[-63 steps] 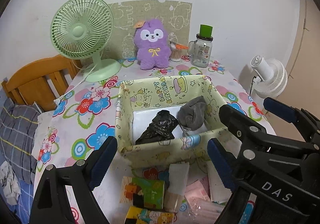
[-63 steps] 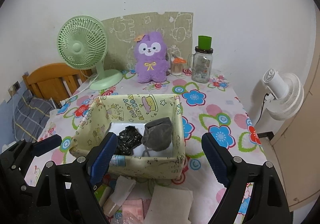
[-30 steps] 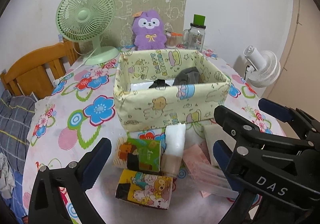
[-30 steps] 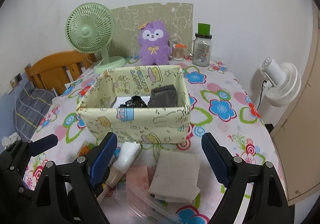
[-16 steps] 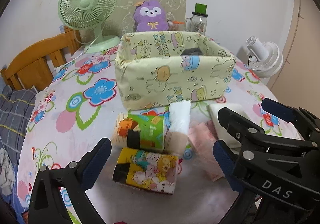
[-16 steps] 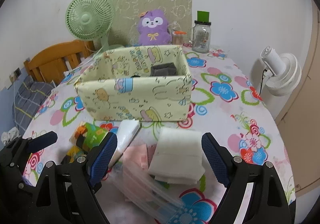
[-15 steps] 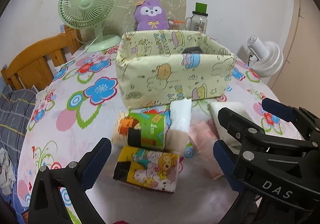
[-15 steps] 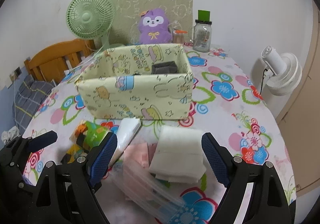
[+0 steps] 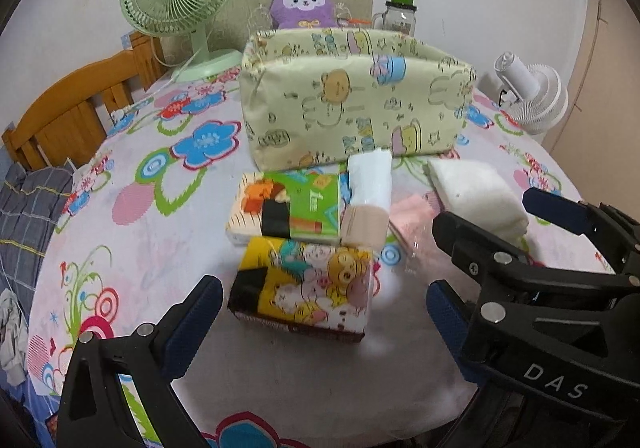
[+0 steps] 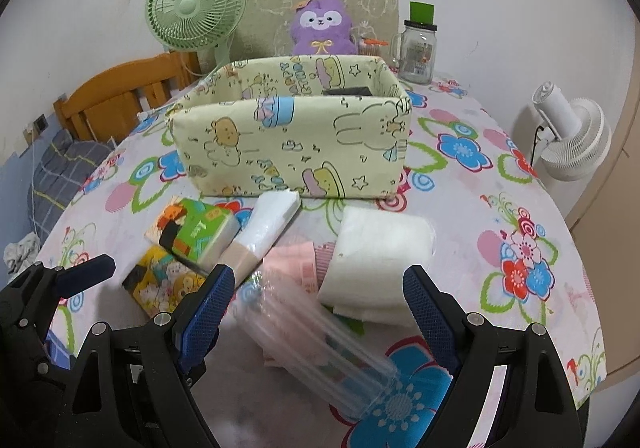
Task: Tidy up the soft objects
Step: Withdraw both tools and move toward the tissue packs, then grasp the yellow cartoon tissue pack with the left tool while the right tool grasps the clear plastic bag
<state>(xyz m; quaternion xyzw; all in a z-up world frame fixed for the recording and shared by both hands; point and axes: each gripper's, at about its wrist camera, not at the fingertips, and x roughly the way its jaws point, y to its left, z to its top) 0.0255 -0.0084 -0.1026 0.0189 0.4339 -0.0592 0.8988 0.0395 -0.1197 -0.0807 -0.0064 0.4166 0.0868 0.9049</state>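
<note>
On the flowered tablecloth (image 10: pixel 472 184) sits a pale yellow fabric box (image 10: pixel 292 144), its long side facing the cameras; the inner back wall carries upside-down lettering that looks like "HAPPY BIRTHDAY". Just in front of it lie the soft things. A white folded cloth (image 10: pixel 380 256) is at the right, its long axis running roughly toward the box. A yellow cartoon tissue pack (image 9: pixel 304 288) lies nearest the left gripper (image 9: pixel 320 312), long axis crosswise, and touching its far side is a green-and-orange tissue pack (image 9: pixel 288 208) whose print is too small to read. A white pack with a beige end (image 9: pixel 368 192) points toward the box beside them. Thin pink sachets (image 10: pixel 296 260) lie between. Both the left gripper, marked "DAS" on its neighbour's body, and the right gripper (image 10: pixel 316 296) have their blue pads wide apart, gripping nothing.
</note>
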